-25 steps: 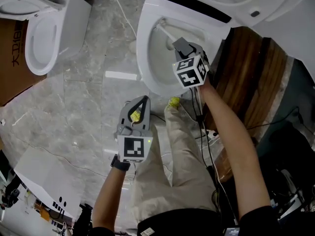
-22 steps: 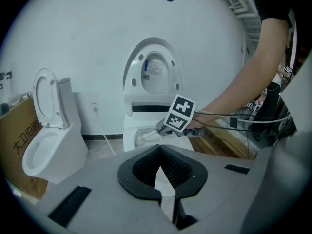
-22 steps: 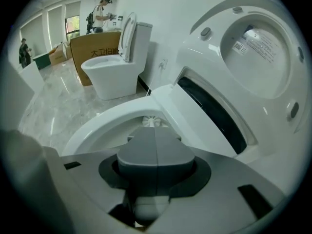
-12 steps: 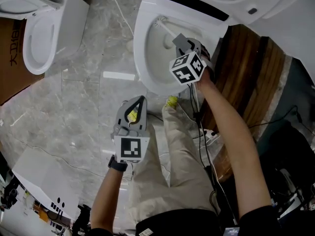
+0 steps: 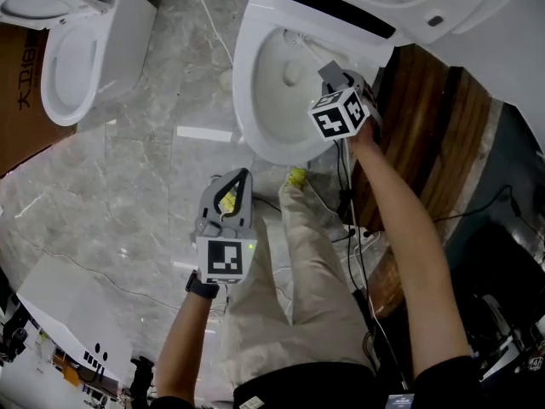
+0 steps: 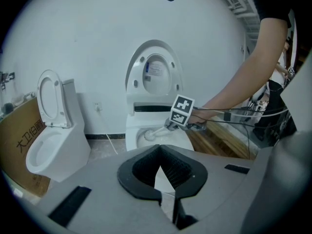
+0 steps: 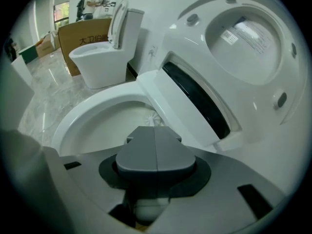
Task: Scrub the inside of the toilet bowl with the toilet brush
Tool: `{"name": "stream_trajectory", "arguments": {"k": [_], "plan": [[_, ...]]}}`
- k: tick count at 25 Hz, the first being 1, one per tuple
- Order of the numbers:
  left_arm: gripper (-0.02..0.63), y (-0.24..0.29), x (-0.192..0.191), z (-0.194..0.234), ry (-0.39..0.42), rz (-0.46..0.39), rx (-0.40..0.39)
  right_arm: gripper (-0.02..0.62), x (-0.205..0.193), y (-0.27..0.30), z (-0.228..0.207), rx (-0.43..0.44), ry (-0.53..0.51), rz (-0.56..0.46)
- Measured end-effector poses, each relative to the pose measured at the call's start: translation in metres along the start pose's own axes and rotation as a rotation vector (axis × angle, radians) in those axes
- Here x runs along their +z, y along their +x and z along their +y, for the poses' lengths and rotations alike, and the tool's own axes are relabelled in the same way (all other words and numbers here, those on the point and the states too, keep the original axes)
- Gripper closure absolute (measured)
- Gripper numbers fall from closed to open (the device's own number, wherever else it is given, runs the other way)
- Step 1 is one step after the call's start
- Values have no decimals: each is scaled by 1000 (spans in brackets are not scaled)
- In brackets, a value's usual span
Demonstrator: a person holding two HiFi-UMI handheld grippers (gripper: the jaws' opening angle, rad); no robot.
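Observation:
The open white toilet bowl [image 5: 249, 100] is at the top of the head view, its lid raised. My right gripper [image 5: 330, 72] reaches over the bowl's right side, shut on the white handle of the toilet brush [image 5: 295, 38]. The brush head lies inside the bowl near the back rim; its bristles [image 7: 152, 118] show just past the closed jaws of the right gripper [image 7: 155, 130]. My left gripper [image 5: 245, 174] hangs over the floor in front of the bowl, shut and holding nothing. From the left gripper [image 6: 158, 149] view I see the brush head [image 6: 147, 136] inside the bowl [image 6: 161, 140].
A second toilet [image 5: 77, 49] and a cardboard box [image 5: 15, 118] stand at the left on the marble floor. Wooden boards [image 5: 426, 126] and cables [image 5: 345, 203] lie right of the bowl. A white strip [image 5: 204, 133] lies on the floor. The person's trouser leg [image 5: 298, 288] is below.
The right gripper has shifted to the right over the bowl, and the brush head has slid along the back of the bowl with it. The left gripper has stayed about where it was.

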State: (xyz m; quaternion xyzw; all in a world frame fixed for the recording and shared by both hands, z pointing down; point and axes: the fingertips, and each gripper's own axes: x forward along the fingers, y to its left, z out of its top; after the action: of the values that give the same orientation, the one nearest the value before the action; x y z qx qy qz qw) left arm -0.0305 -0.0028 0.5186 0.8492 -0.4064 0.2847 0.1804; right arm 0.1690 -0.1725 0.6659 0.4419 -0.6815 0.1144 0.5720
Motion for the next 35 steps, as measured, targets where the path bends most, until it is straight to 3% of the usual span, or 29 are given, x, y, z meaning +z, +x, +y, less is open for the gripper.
{"name": "stream_trajectory", "arguments": {"k": [3,11,24,35], "plan": [[589,-2,-1,1,-2,-6,2,434,-16,-3,-15,-26,-18,28],[589,-10,4,2,-8,-26,8,434,-54,-23,-35,-75,-195,170],[589,-39,-2,19,-54,-58,42,434,-66,-56,-17,-1,-519,428],[589,-59,-27,34,-85,-58,63,434,-84,-89,27,99,-521,454]]}}
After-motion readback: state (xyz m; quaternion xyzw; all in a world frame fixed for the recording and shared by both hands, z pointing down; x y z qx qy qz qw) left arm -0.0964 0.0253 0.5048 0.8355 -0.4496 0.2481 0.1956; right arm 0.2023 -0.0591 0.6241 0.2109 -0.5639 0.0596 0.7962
